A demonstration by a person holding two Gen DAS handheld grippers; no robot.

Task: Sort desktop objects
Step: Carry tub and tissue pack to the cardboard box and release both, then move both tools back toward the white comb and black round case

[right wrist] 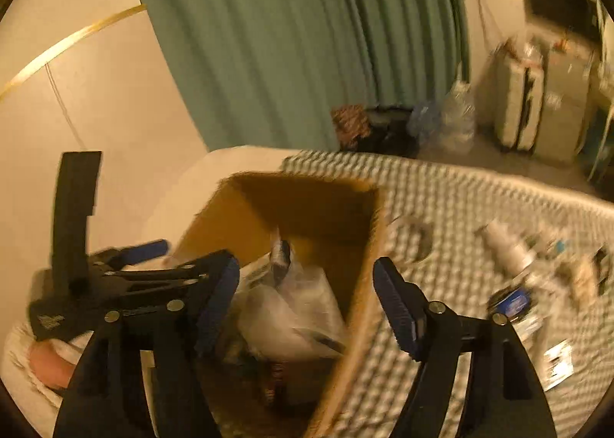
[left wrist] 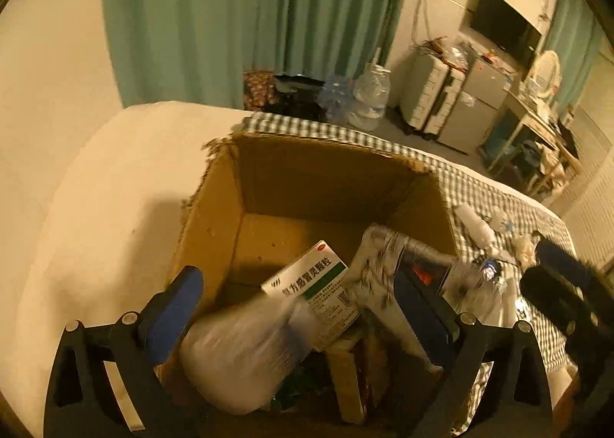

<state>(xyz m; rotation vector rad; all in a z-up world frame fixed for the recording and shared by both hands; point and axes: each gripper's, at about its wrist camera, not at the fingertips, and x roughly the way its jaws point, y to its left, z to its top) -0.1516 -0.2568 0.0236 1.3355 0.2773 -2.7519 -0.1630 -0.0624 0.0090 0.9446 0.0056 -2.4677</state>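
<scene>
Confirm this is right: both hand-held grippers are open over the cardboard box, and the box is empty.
Not quite. The left hand-held gripper and right hand-held gripper are open over the cardboard box, but the box is not empty. The left wrist view shows a medicine carton and a clear plastic bag inside it, among other things.

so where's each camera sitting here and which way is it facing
Left wrist: on the left gripper, angled down into the cardboard box at a medicine box; its own open blue fingers show.
Right wrist: on the right gripper, over the box's right wall; its own fingers and the left gripper show.
Shared: the box, checkered cloth, green curtain.
</scene>
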